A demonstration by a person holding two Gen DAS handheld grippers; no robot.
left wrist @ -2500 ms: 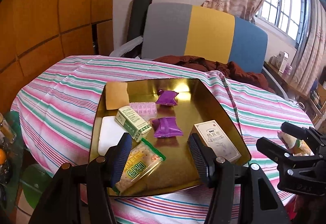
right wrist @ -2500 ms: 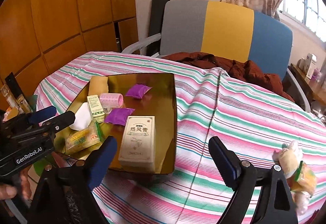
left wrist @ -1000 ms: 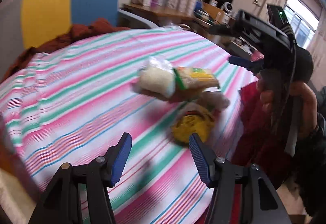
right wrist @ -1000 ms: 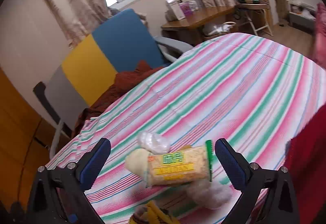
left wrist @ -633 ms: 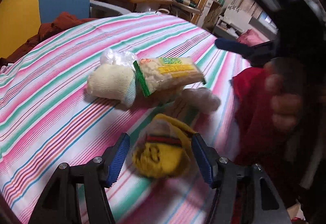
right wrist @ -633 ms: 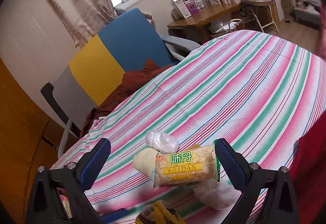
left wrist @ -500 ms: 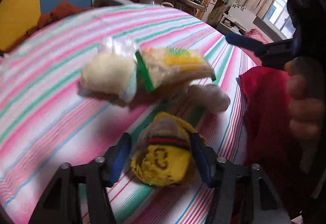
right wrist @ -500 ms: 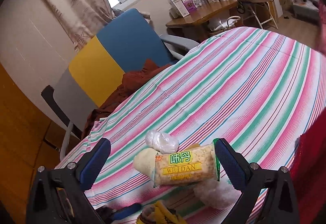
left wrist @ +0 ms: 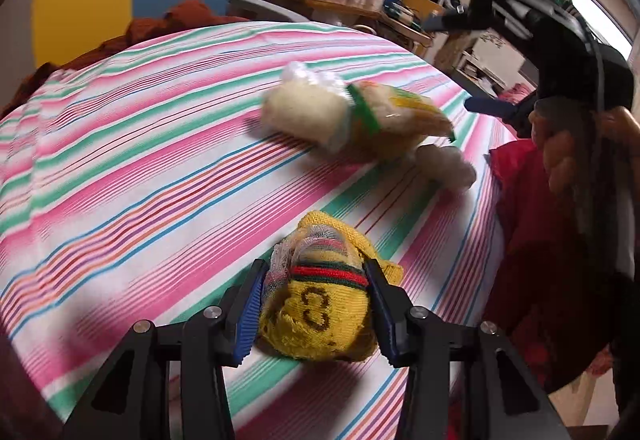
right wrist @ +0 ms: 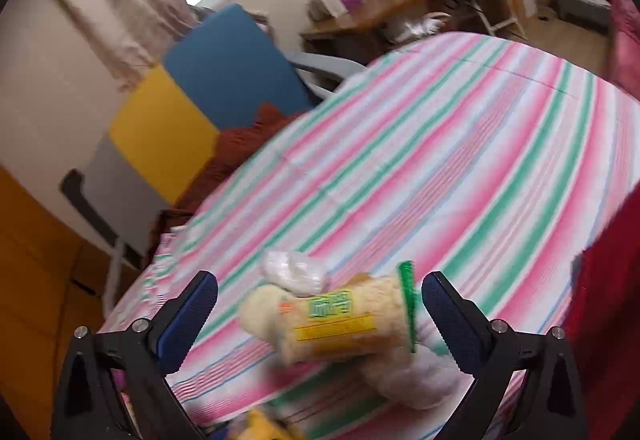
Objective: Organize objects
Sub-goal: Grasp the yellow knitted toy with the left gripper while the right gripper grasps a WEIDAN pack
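A yellow knitted sock bundle (left wrist: 320, 304) with a red-green band lies on the striped tablecloth (left wrist: 140, 144). My left gripper (left wrist: 314, 304) has closed around it, both blue pads touching its sides. Beyond it lies a pile: a cream-white roll (left wrist: 304, 112), a yellow-green snack packet (left wrist: 400, 112) and a white wad (left wrist: 446, 168). My right gripper (right wrist: 320, 308) is open and empty, hovering with the snack packet (right wrist: 344, 324) between its fingers. It also shows in the left wrist view (left wrist: 532, 52), hand-held at the right.
A grey, yellow and blue chair back (right wrist: 188, 108) stands behind the table with a rust-brown cloth (right wrist: 240, 144) on its seat. A wooden desk (right wrist: 376, 12) with clutter is further back. Red fabric (left wrist: 532, 224) lies at the table's right edge.
Both grippers swung from the gold tray to the pile at the table's right. My left gripper moved onto the yellow sock bundle and closed on it. My right gripper dropped closer to the snack packet.
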